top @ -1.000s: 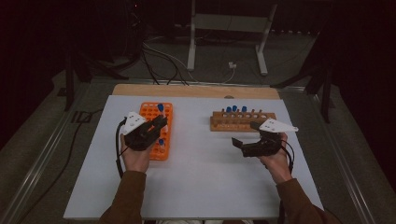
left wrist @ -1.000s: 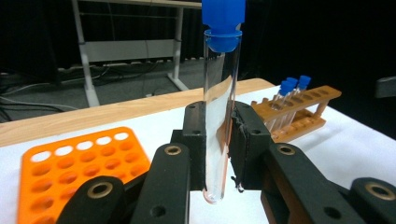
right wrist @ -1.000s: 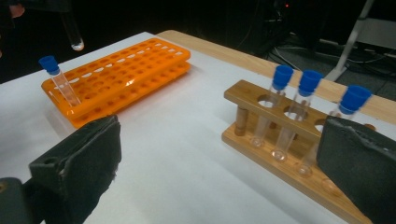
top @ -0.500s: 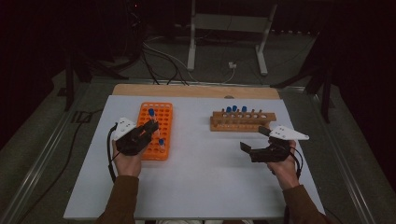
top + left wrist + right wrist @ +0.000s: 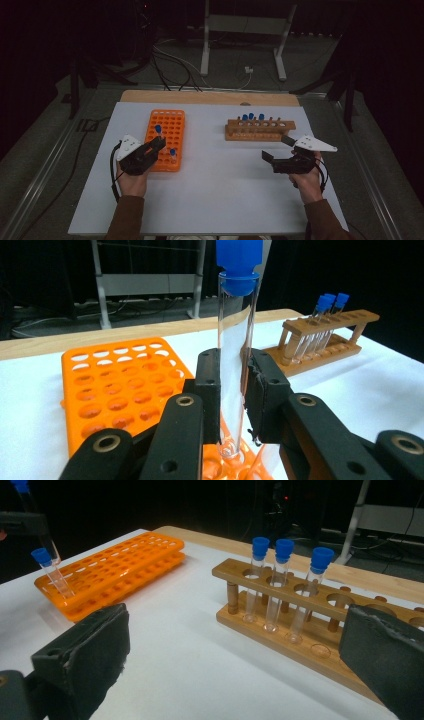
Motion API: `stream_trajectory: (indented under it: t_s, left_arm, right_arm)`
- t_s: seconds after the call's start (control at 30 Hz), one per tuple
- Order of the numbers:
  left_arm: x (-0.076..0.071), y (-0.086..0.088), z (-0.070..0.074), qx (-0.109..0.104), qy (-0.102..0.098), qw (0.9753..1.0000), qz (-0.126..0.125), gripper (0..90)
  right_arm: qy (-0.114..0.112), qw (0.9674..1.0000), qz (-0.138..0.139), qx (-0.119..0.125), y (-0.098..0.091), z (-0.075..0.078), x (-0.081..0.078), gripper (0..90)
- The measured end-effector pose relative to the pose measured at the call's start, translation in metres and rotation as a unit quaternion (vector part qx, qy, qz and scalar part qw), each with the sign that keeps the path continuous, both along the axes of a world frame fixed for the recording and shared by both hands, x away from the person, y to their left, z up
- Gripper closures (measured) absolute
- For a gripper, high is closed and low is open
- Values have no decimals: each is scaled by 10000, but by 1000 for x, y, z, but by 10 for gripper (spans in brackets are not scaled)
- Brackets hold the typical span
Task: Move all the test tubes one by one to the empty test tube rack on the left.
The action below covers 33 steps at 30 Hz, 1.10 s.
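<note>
Left gripper view: left hand-held gripper (image 5: 232,390) clamps an upright blue-capped tube (image 5: 236,340) over the orange rack (image 5: 115,390); right hand-held gripper (image 5: 278,150) gapes wide, empty.

Left gripper (image 5: 159,145) sits over the bench's left half, angled toward the far edge, its fingers (image 5: 265,390) clamped together on what they hold. Right gripper (image 5: 277,149) sits near the right edge, pointing left, fingers (image 5: 85,652) spread wide. Both forearms enter from the near edge.
</note>
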<state>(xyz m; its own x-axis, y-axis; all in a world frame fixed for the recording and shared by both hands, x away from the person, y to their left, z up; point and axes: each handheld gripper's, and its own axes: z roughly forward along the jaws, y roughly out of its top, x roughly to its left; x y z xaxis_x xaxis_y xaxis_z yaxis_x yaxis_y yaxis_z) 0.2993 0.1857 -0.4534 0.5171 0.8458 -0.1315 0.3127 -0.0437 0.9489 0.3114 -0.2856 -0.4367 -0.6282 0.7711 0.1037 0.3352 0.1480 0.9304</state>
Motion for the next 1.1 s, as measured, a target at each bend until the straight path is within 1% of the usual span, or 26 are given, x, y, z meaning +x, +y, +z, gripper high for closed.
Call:
stream_trajectory:
  t_s: [0.17, 0.23, 0.3, 0.4, 0.47, 0.63, 0.77, 0.83, 0.9, 1.0, 1.03, 1.1]
  left_arm:
    - [-5, 3, -5, 1, 73, 10000, -53, 786]
    - [-6, 3, -8, 46, 97, 9999, -70, 786]
    - [-7, 4, -11, 21, 141, 9999, -88, 786]
    - [-8, 3, -16, 45, 201, 9997, -116, 785]
    - [-7, 1, -20, 111, 241, 9996, -140, 785]
    - [-6, 1, -27, 174, 301, 9993, -133, 785]
    - [-6, 1, -29, 258, 324, 9990, -146, 785]
    - [-7, 0, -31, 345, 391, 9985, -158, 785]
    - [-7, -3, -34, 520, 470, 9974, -179, 785]
    - [-5, -8, -37, 772, 594, 9950, -200, 785]
    - [-5, -10, -38, 878, 649, 9938, -204, 785]
    - [-5, -12, -40, 1023, 696, 9921, -197, 787]
  right_arm:
    - [18, 10000, -20, 15, -1, -1, -1, 4]
    - [30, 10000, -28, 27, -2, -2, -1, 4]
    - [53, 10000, -42, 39, -3, -3, -1, 3]
    - [59, 10000, -51, 30, -3, -3, -2, 4]
    - [54, 10000, -42, 23, -3, -4, -2, 4]
    - [66, 10000, -43, 19, -3, -5, -2, 4]
    - [70, 10000, -24, 14, -4, -5, -2, 4]
    - [74, 10000, -24, 11, -4, -6, -2, 4]
    - [76, 10000, -27, 20, -5, -6, -2, 4]
    - [76, 10000, -24, 15, -5, -6, -2, 4]
    - [78, 10000, -22, 19, -5, -6, -2, 4]
    - [84, 10000, -17, 12, -4, -6, -2, 4]
